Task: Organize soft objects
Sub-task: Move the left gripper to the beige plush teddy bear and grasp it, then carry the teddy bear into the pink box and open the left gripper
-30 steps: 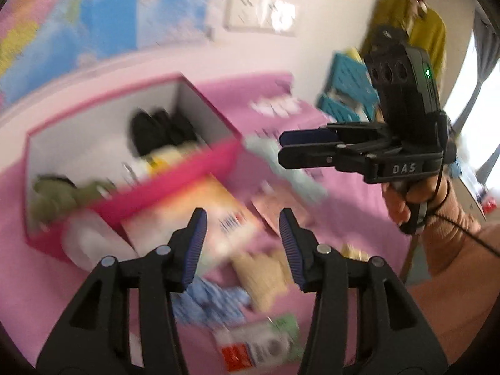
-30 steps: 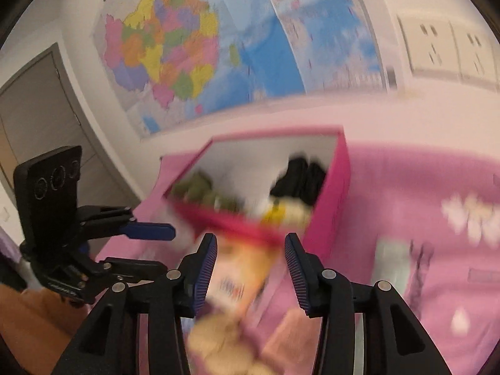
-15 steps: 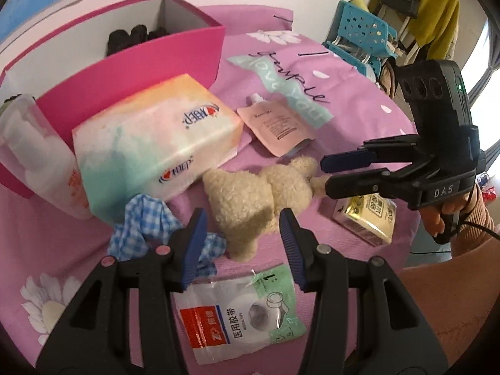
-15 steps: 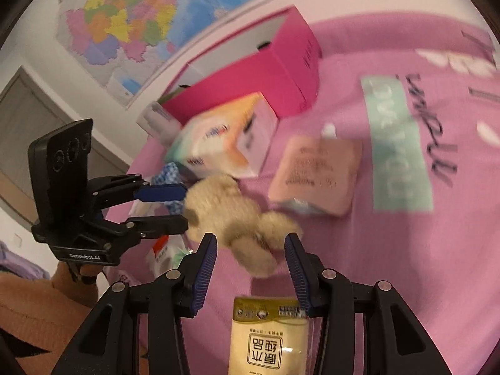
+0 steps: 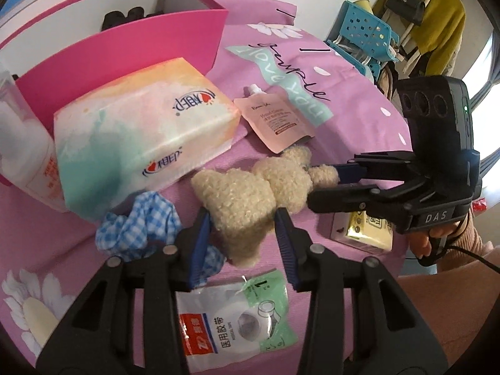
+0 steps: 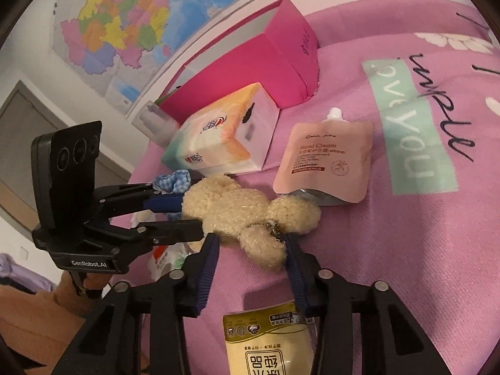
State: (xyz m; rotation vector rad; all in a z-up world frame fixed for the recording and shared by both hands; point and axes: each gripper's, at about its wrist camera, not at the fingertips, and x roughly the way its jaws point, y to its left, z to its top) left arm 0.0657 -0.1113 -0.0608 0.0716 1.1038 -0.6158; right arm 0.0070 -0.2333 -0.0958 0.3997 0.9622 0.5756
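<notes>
A cream plush bear (image 5: 250,193) (image 6: 237,209) lies on the pink cloth. My left gripper (image 5: 242,223) is open, its jaws on either side of one end of the bear. My right gripper (image 6: 251,243) is open, its jaws on either side of the bear's other end, by a small metal clasp. A blue checked scrunchie (image 5: 140,225) (image 6: 173,181) lies by the left gripper. A pastel tissue pack (image 5: 140,137) (image 6: 225,134) lies behind the bear. An open pink box (image 5: 131,50) (image 6: 250,68) stands behind it.
A pink hand cream pouch (image 5: 275,118) (image 6: 328,159) lies past the bear. A medical tape packet (image 5: 237,322) lies under the left gripper. A gold packet (image 6: 268,343) (image 5: 365,228) lies under the right gripper. A clear cotton pack (image 5: 22,143) leans by the box. A teal basket (image 5: 365,31) stands beyond the table.
Both grippers have swung down from the box and wall and closed in on the bear from opposite ends. Both stay open.
</notes>
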